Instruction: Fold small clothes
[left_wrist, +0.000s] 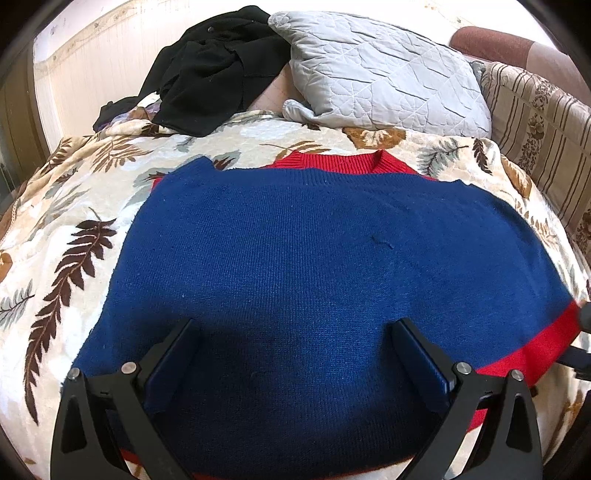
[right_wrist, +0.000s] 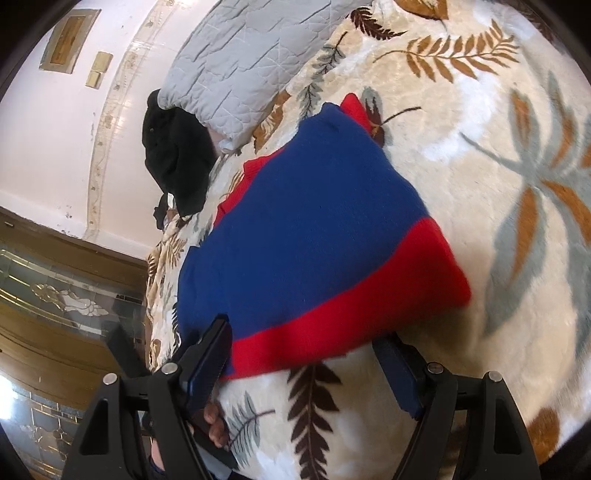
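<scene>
Folding looks partly done, I judge: the small blue knitted sweater with red collar and hem (left_wrist: 314, 251) lies flat on the cream leaf-print bed blanket (left_wrist: 66, 229), sleeves out of sight, halving left. My left hand-held gripper (left_wrist: 295, 332) hovers wide above it. My right hand-held gripper (right_wrist: 303, 339) gapes wide astride the red hem corner, pads not pressing. Bare blanket right; grey quilted pillow (left_wrist: 384, 74) beyond the collar.
</scene>
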